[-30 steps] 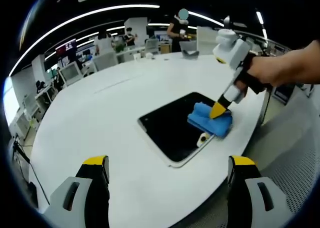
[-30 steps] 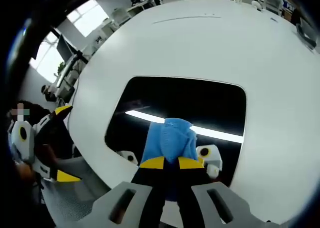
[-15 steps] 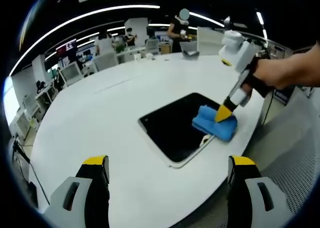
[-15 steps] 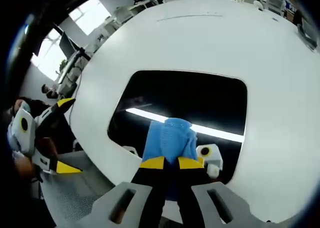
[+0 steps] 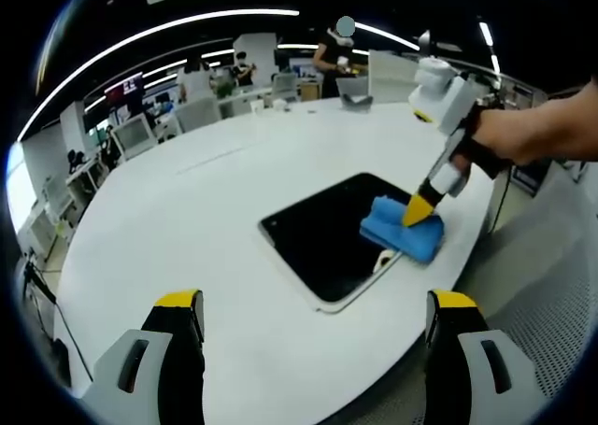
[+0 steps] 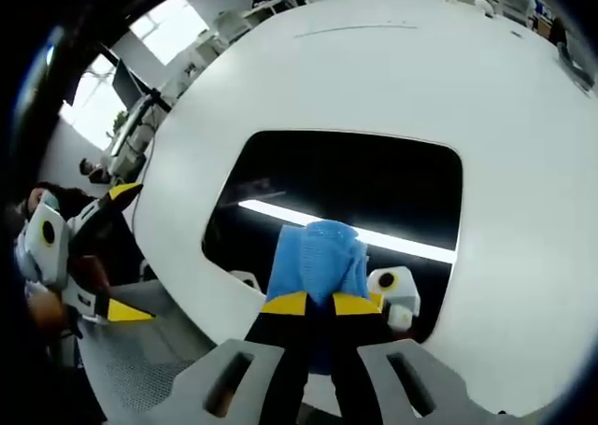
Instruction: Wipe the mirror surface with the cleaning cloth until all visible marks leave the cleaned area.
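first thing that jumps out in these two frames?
The blue cleaning cloth, clamped in the right gripper and pressed on the dark mirror near its edge closest to the person. The mirror lies flat on a big white table and reflects a bright ceiling light strip. The left gripper hangs back, jaws wide apart, holding nothing.

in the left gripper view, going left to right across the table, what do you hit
bare white table → mirror → blue cleaning cloth on the mirror's right end → right hand-held gripper shut on the cloth → the person's hand
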Demonstrator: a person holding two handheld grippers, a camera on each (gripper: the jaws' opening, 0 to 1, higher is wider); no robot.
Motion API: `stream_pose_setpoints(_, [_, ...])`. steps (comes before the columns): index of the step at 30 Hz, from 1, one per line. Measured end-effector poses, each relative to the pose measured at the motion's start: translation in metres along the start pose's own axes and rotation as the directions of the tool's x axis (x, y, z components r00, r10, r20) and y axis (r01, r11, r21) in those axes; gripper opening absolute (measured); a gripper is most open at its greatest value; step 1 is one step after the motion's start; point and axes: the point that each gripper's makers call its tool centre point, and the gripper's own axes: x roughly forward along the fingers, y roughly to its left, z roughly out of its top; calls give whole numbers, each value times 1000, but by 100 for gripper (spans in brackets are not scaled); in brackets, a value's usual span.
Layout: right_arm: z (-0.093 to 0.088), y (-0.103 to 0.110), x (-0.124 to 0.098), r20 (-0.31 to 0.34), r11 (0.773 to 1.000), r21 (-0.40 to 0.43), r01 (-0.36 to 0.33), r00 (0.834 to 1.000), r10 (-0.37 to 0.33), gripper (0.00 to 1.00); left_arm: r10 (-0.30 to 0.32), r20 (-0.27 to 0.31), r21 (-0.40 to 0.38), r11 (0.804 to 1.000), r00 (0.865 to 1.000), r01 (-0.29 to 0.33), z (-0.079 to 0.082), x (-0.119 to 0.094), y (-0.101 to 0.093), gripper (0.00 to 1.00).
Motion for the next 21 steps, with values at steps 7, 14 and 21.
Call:
stream_pose_setpoints(7, [0,-2,-1,-3,1000,1,-7,1000,7,2,1,0,0,1000,1000,-1,0,0,1,99])
stream_pose_setpoints(14, [-1,-5,-2,-7,1000,1,-9,1000,9,2,1,-1,3,1000,1000,-1,0,0,1,99])
stream_pose_setpoints(21, [-2,-9,-4,-11,1000,-1,-7,1000,7,2,2,-2,4,1000,1000,-2,-1,0,1,99])
